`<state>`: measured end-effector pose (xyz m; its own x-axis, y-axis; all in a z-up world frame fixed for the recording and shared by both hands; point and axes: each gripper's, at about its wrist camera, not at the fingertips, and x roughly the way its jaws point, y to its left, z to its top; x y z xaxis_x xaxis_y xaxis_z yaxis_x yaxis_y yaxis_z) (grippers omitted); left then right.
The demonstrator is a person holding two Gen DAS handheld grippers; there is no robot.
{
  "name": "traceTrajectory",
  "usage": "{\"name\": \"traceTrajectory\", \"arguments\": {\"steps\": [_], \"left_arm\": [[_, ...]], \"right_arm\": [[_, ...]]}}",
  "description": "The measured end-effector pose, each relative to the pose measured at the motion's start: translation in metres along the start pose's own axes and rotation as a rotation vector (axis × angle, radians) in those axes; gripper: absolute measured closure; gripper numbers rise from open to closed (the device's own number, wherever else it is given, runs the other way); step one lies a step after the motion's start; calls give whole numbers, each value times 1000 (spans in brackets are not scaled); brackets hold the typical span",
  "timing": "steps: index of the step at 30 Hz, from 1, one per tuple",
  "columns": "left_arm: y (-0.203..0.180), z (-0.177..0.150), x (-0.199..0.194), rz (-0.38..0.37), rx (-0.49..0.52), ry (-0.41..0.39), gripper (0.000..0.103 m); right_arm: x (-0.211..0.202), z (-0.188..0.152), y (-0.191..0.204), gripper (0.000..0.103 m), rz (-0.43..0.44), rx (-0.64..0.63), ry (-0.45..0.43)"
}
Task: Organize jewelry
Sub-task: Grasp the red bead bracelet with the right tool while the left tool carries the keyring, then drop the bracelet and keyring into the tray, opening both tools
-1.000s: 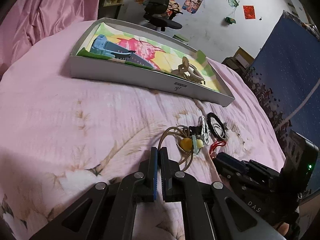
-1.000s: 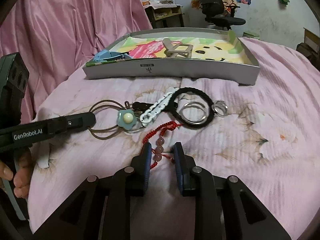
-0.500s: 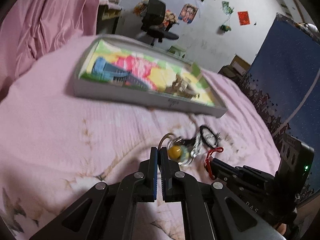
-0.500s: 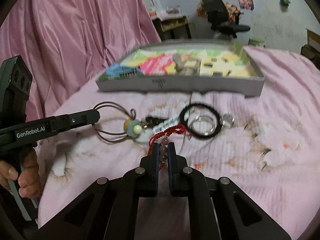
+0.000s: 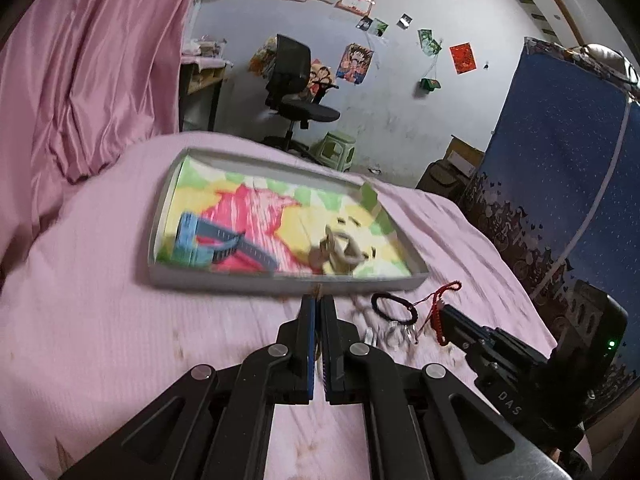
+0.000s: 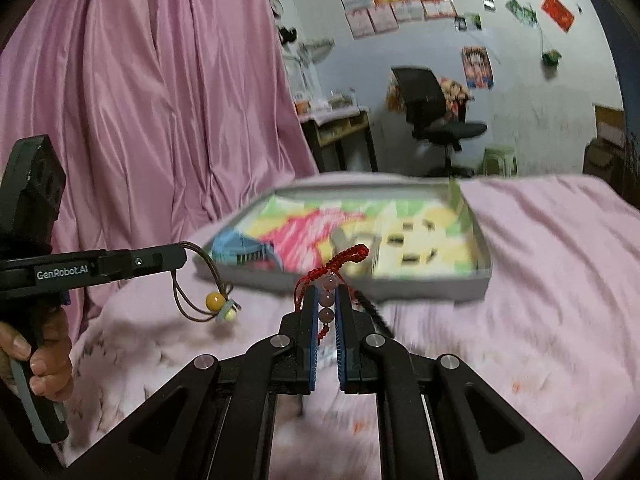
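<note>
Nearest you, your right gripper [image 6: 325,308] is pinched on the red cord bracelet [image 6: 329,276], its pink beads stacked between the blue pads and the braided red loop standing up above the fingertips, clear of the bedspread. To its left, your left gripper [image 6: 182,258] is pressed together on the brown cord necklace [image 6: 188,296], which hangs below it with the amber bead and pale flower charm dangling free above the pink bedspread [image 6: 540,320]. So both hands carry 1 piece each, and this looks like the transport step, lifted and on the way to the box. Just beyond the left gripper's fingertips in the left wrist view, a black hair band [image 5: 394,306] and what appear to be silver rings [image 5: 396,334] lie on the bedspread, blurred, still waiting to be sorted. Further on sits the shallow grey box [image 5: 280,282] with its bright printed lining, already holding a blue watch [image 5: 208,240] and a small wooden piece [image 5: 340,246]. Next, you need to carry each piece over the near wall of the box, high enough that the dangling charm and cord tail clear the rim, pick a bare patch of lining apart from the watch, lower, then open.
</note>
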<state>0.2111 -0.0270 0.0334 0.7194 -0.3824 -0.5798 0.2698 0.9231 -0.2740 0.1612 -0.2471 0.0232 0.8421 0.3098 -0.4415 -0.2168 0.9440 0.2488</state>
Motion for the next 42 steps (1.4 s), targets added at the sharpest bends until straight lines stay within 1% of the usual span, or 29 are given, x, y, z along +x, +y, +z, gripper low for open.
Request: {"name": "traceTrajectory", "arguments": {"steps": [4, 8, 12, 15, 18, 21, 24, 27, 29, 30, 36, 39, 42], "left_arm": [[0, 19, 1, -19, 11, -52, 100], [1, 34, 10, -34, 13, -83, 100], [5, 46, 20, -48, 19, -116, 100], [12, 48, 28, -61, 2, -119, 100], [20, 43, 36, -68, -24, -102, 100], [23, 41, 44, -62, -30, -86, 100], [26, 40, 52, -54, -32, -80, 100], [29, 41, 59, -48, -40, -75, 100], [31, 40, 65, -38, -42, -69, 100], [32, 38, 70, -22, -42, -62, 100], [41, 30, 93, 18, -62, 10, 100], [41, 26, 101, 46, -54, 57, 100], [38, 23, 105, 79, -31, 94, 99]], "right_arm": [[8, 17, -5, 96, 60, 11, -36], [20, 28, -2, 96, 66, -12, -58], [35, 36, -8, 96, 81, 8, -57], [45, 36, -12, 96, 103, 34, -40], [55, 33, -12, 96, 108, 43, -9], [64, 29, -13, 96, 91, 41, 12], [74, 28, -19, 96, 64, 60, 30], [84, 27, -30, 96, 36, 105, 43], [91, 27, -37, 96, 3, 130, 58], [95, 26, -40, 96, -16, 140, 69], [118, 21, -50, 96, -98, 160, 151], [126, 19, -47, 95, -114, 146, 193], [126, 20, -44, 95, -129, 124, 205]]}}
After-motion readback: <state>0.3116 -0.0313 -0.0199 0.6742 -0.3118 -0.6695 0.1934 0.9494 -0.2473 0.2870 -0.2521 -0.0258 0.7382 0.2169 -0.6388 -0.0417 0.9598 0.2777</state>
